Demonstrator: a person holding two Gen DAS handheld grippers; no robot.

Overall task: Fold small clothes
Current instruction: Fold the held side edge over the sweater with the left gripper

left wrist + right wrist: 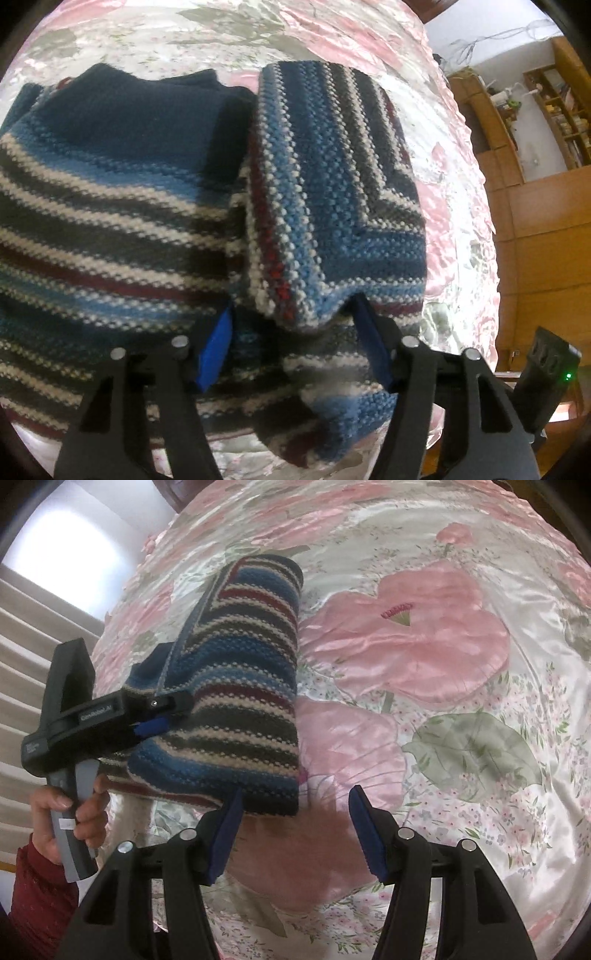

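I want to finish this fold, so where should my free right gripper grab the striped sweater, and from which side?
Probably the striped sweater's near corner at its straight edge. That edge faces the open right gripper and bare bedspread, so slide in low from there, one finger under the knit. The left gripper looks engaged with the opposite side.

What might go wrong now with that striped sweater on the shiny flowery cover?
The left gripper has only a bunched fold of the striped sweater between its open fingers, so the fold may drop and flop open. The satin bedspread looks slippery, so the sweater may slide. The right gripper, open and empty, steadies nothing.
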